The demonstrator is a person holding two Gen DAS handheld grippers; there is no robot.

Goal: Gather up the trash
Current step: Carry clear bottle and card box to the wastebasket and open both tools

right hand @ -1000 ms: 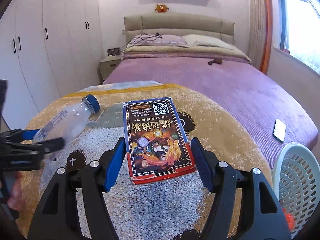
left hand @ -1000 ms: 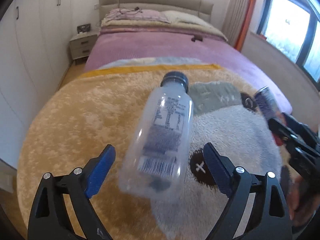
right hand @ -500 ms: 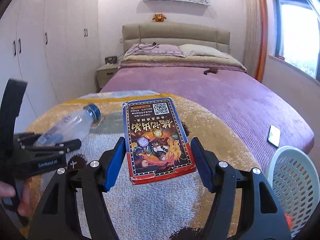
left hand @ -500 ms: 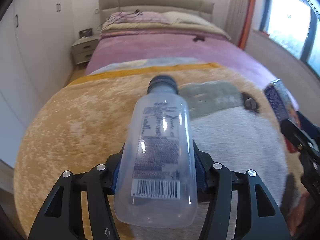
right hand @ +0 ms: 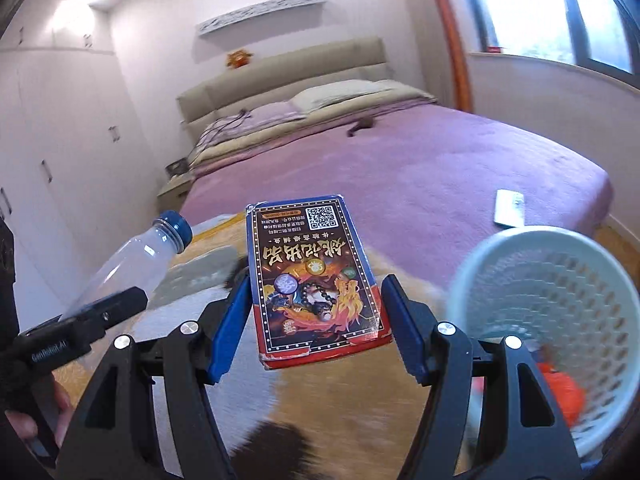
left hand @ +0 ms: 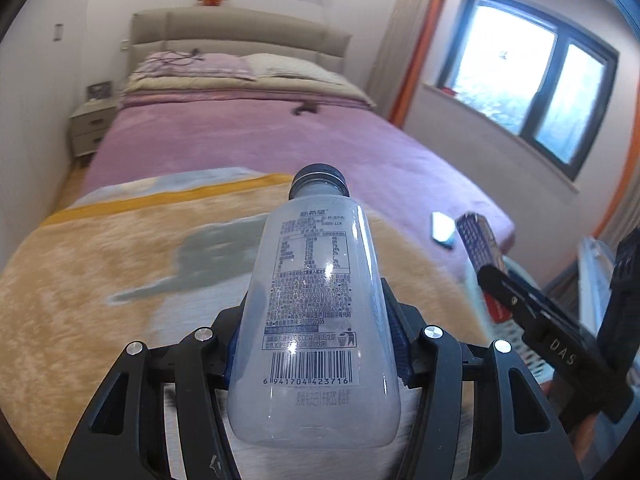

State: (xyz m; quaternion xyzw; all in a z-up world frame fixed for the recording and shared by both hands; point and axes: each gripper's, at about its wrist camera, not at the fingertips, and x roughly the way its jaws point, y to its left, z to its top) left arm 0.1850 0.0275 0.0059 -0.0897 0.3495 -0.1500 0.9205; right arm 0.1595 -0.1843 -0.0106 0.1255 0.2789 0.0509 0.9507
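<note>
My left gripper [left hand: 316, 344] is shut on an empty clear plastic bottle [left hand: 316, 304] with a dark blue cap, held above the tan plush blanket [left hand: 100, 272]. The bottle also shows at the left of the right wrist view [right hand: 132, 260]. My right gripper [right hand: 316, 320] is shut on a flat blue and red printed box [right hand: 312, 272], held above the blanket; the box edge also shows in the left wrist view [left hand: 480, 244]. A pale green mesh trash basket [right hand: 552, 292] stands low at the right, with something orange [right hand: 560, 388] inside.
A bed with a purple cover [left hand: 260, 136] stretches ahead, with pillows and a beige headboard. A small white flat object [right hand: 508, 208] lies near the bed's right edge. A nightstand [left hand: 90, 128] and white wardrobes [right hand: 52, 152] are at the left, a window [left hand: 532, 80] at the right.
My left gripper closed on the bottle and lifted it. Both grippers rose and swung right, bringing the basket closer in the right wrist view.
</note>
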